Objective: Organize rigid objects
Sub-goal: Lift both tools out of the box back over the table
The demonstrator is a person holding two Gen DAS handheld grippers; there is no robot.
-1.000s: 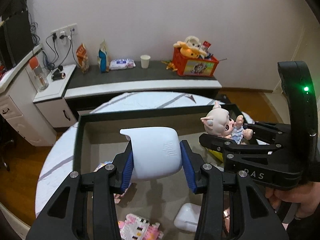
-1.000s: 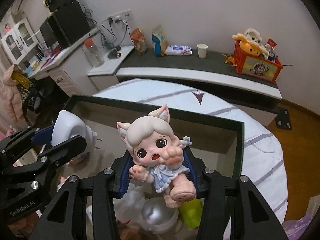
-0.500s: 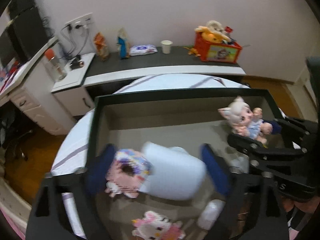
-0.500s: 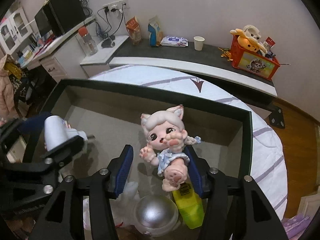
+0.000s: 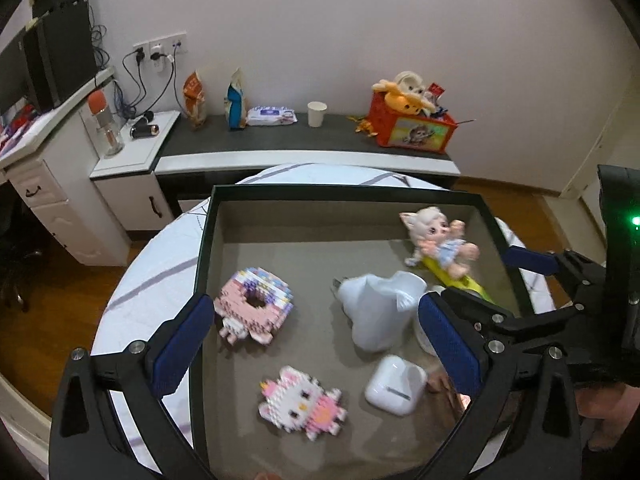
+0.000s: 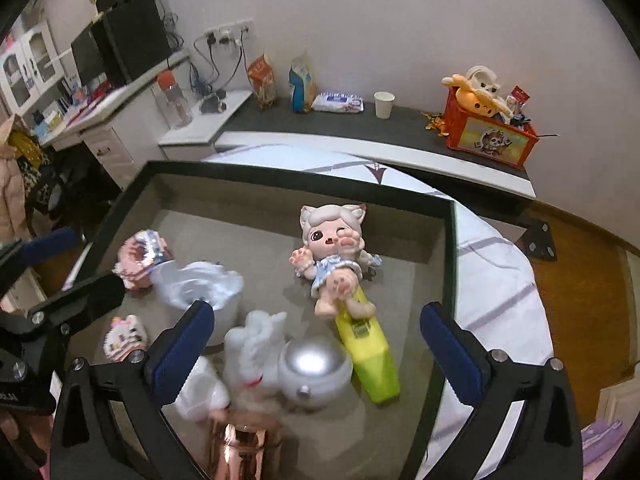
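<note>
A cat-eared doll (image 6: 334,256) in a blue dress lies on its back in the middle of a dark-rimmed box (image 6: 304,188), its legs resting on a yellow-green toy (image 6: 370,356) below it in the frame. A white plug-shaped object (image 5: 380,312) lies in the box centre in the left camera view, just above a white earbud case (image 5: 396,386). To its left sit a pink block-built donut (image 5: 254,306) and, lower, a pink block-built kitten (image 5: 302,402). A silver ball (image 6: 316,366) lies low in the right view. The left gripper (image 5: 316,344) stands wide open above the box floor, gripping nothing. The right gripper (image 6: 316,346) is opening, its blue pads far apart, empty, the doll lying free beyond them. The box sits on a round white table (image 5: 160,256).
</note>
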